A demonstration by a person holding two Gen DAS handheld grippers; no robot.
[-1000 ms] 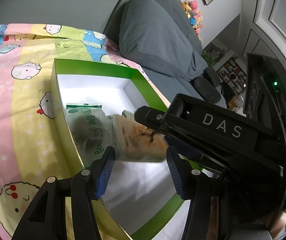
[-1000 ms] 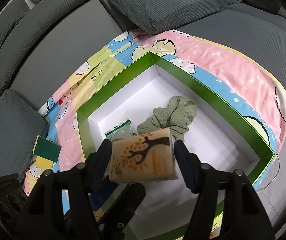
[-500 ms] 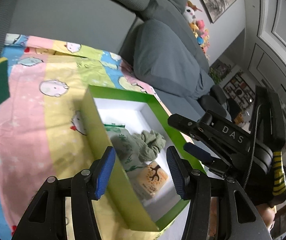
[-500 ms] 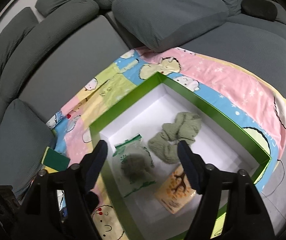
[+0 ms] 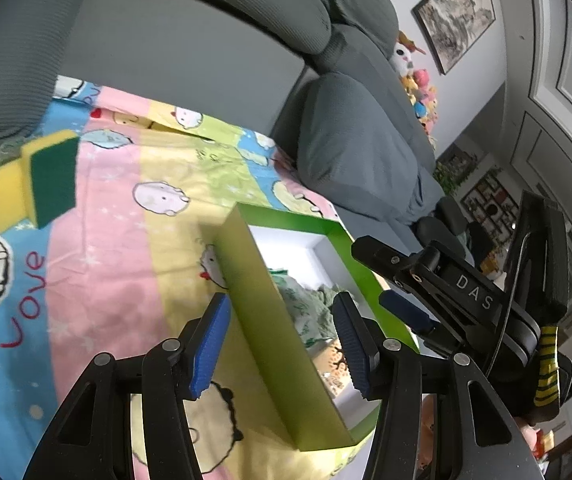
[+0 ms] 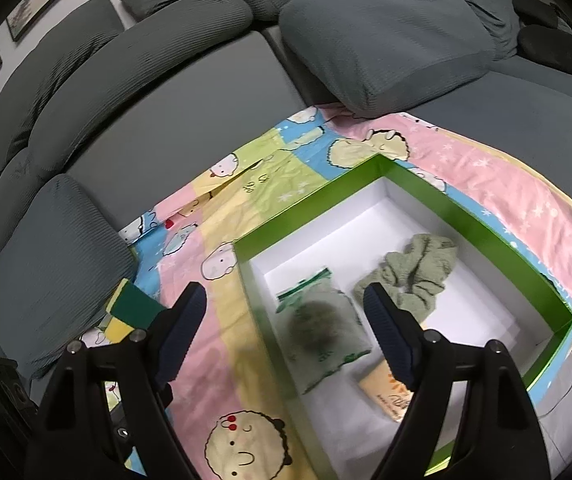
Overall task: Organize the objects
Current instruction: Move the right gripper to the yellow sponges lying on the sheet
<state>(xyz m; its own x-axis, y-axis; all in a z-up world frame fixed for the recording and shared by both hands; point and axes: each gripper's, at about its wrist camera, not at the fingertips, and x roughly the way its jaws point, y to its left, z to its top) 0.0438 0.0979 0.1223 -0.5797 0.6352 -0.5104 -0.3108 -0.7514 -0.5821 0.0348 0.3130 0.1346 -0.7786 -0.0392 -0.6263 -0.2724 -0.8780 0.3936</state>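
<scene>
A green box (image 6: 310, 204) with a white inside lies on the cartoon blanket (image 6: 221, 360). In it are an orange packet (image 6: 386, 396), a clear bag with green print (image 6: 322, 332) and a crumpled green cloth (image 6: 418, 272). My right gripper (image 6: 286, 334) hangs above the box's near left wall, its jaws opening with nothing between them. My left gripper (image 5: 279, 344) stands open and empty just outside the box's wall (image 5: 269, 320). A yellow-and-green sponge (image 5: 33, 176) lies on the blanket at the far left, also seen as the sponge (image 6: 129, 312) in the right wrist view.
Grey sofa cushions (image 6: 378, 44) ring the blanket at the back and sides; one cushion (image 6: 45, 248) lies beside the sponge. The right gripper's black body (image 5: 474, 292) fills the right side of the left wrist view. Bare blanket (image 5: 105, 260) lies between sponge and box.
My right gripper let go of the orange packet, which now lies in the box, and rose with wider jaws. My left gripper drew back out of the box, bringing the sponge into view.
</scene>
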